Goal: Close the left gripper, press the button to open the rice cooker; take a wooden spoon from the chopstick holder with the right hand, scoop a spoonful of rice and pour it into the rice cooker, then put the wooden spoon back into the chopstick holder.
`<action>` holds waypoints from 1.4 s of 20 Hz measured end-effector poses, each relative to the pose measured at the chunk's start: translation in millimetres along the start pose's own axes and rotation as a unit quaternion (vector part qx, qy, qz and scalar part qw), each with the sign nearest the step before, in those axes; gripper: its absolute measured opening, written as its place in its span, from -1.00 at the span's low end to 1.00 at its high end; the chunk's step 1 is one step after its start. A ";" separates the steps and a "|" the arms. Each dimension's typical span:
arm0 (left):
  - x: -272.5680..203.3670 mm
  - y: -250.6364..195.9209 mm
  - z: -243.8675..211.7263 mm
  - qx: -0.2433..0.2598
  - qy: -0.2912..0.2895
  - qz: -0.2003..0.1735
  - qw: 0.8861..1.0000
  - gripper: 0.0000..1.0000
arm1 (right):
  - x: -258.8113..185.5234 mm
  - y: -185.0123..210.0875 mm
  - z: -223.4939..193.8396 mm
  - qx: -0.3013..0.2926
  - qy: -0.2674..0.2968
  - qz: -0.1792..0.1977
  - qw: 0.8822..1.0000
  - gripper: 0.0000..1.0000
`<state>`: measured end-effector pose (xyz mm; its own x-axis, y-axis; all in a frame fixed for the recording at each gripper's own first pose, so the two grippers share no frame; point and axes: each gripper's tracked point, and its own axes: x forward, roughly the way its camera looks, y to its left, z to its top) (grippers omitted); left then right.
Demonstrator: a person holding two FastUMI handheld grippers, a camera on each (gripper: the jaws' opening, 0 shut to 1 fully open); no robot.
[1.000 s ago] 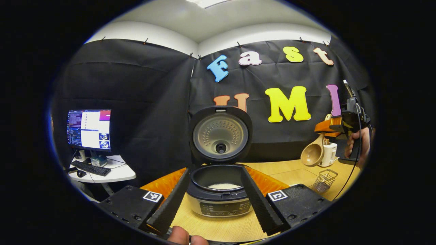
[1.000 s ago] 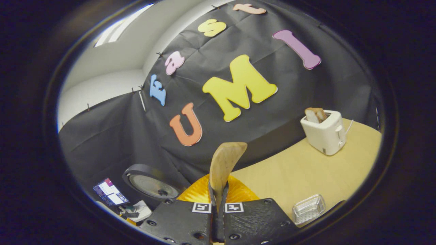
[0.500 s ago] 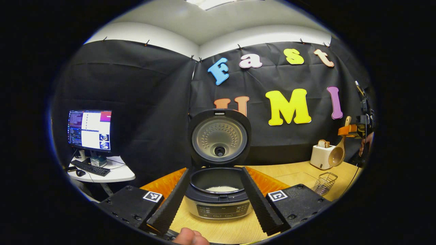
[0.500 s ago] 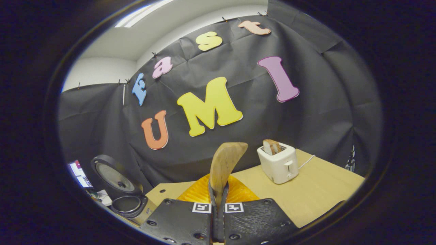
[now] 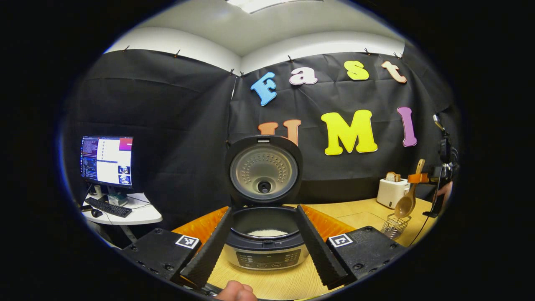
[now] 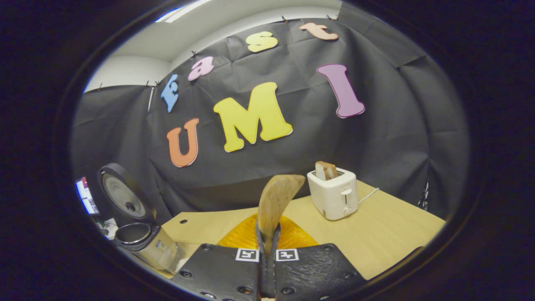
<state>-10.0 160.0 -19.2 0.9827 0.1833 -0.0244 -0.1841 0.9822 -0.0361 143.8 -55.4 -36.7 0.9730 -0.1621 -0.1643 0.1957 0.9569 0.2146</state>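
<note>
Toaster (image 6: 333, 193) stands well apart from open rice cooker (image 6: 140, 238).

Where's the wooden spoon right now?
In the left gripper view, the wooden spoon hangs bowl-down at far right, just above the wire chopstick holder, beside the toaster.

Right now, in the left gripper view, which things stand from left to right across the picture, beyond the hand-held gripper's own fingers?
Monitor on the side desk → open rice cooker → toaster → wooden spoon, hanging over the wire chopstick holder → the other hand-held gripper at the right edge.
</note>
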 end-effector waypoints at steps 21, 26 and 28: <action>-5.2 4.2 7.5 -0.007 -0.004 0.001 1.000 0.92 | 18.1 -14.0 -67.4 0.018 0.033 -0.007 0.999 -0.85; -5.7 2.3 6.2 -0.019 0.000 -0.001 1.000 0.92 | 10.7 -27.0 -50.8 -0.002 0.016 -0.019 1.000 -0.48; -5.7 0.0 7.1 -0.018 0.000 -0.002 1.000 0.92 | 8.4 -30.1 -54.7 -0.010 0.029 -0.018 0.999 0.04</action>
<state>-15.5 159.2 -12.0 0.9836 0.1791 -0.0235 -0.1803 0.9810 -0.0719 139.4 -72.4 -97.2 0.9566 -0.1819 -0.2277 0.2266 0.9555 0.1888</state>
